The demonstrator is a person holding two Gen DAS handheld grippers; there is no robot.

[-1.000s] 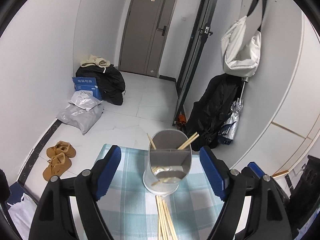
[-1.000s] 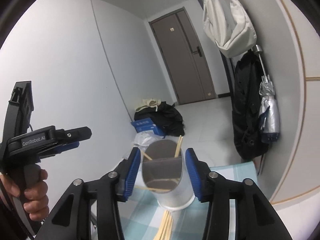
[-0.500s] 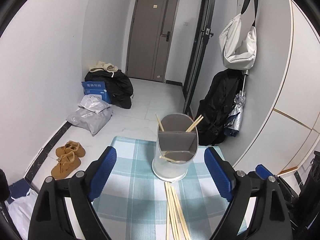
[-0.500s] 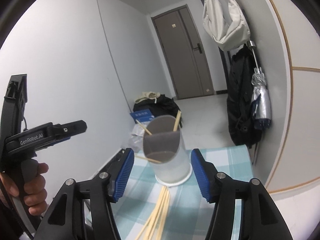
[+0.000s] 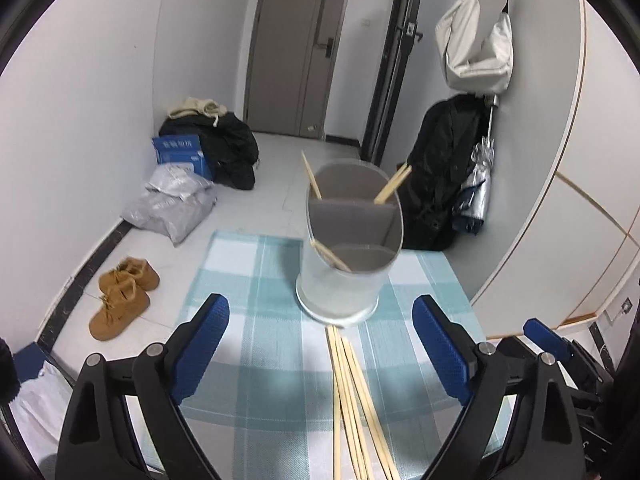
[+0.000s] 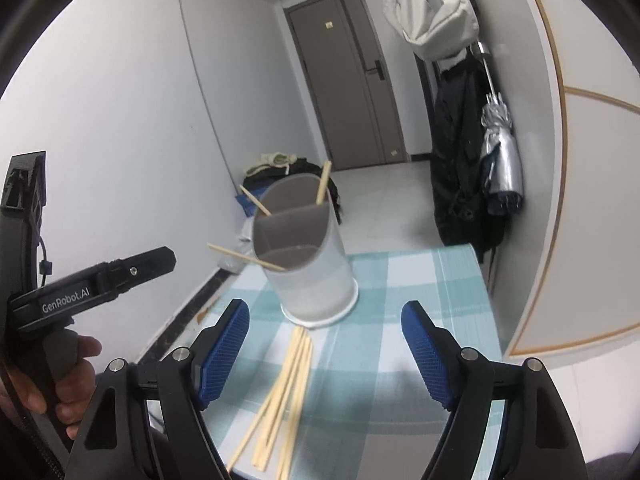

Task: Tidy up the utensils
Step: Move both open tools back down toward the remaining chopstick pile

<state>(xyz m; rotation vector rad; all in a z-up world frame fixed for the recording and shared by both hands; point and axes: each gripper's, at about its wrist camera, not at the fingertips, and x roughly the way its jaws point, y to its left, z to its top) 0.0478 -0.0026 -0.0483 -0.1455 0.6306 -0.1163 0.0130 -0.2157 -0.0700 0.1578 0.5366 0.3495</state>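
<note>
Holding 3 chopsticks [image 5: 390,188], holder [image 5: 344,280] stands upright.

A pale, round holder [image 5: 340,280] stands upright on the checked cloth of the bench [image 5: 248,280], its grey inside split by dividers into compartments. Three chopsticks sit in it — two [image 5: 392,189] lean out of the far compartment to opposite sides, and one [image 6: 246,257] rests at a low slant in the near one, its end poking out past the rim. A loose bundle of chopsticks [image 5: 356,400] lies flat on the cloth, its far ends just at the holder's base, fanning apart toward the near edge.
</note>
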